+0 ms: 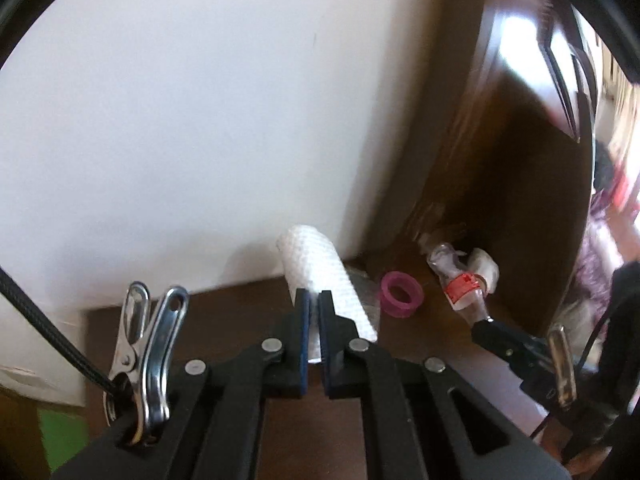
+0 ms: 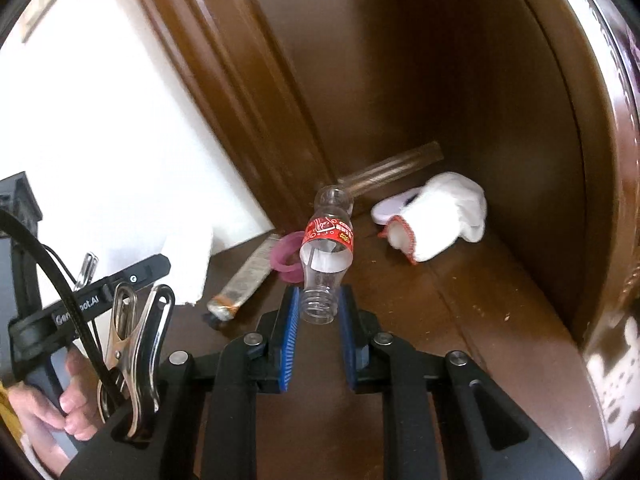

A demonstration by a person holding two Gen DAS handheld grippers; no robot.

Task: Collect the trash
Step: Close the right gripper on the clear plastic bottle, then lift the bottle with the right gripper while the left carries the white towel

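The left gripper [image 1: 315,295] is pinched almost fully together on a white embossed paper towel [image 1: 324,276], which sticks up and forward past the blue pads, its far end near the white wall [image 1: 180,120]. In the right wrist view this gripper's black body [image 2: 92,300] carries white lettering of which only "Gen" and "ot.AI" can be read, and a hand [image 2: 60,404] grips its handle.

The right gripper [image 2: 319,294] is partly closed on the threaded neck of a clear plastic bottle [image 2: 326,252], the blue pads touching it on both sides. The bottle has no cap and looks empty; it points away from the camera, base farthest. Its red label [image 2: 330,232] bears white line drawings and a small yellow patch with characters too small to read.

On the dark wooden surface [image 2: 460,300] near the bottle lie a pink ring-shaped roll [image 2: 286,258], a flattened silver tube [image 2: 248,280] with print too blurred to read and a dark cap, and a white work glove [image 2: 436,216] with a red-stitched cuff; the glove's opening faces the camera, and whether anything is in it cannot be told. A pale flat object [image 2: 390,206] sits just behind the glove. A metal clip [image 2: 132,344] stands on each gripper's left shoulder
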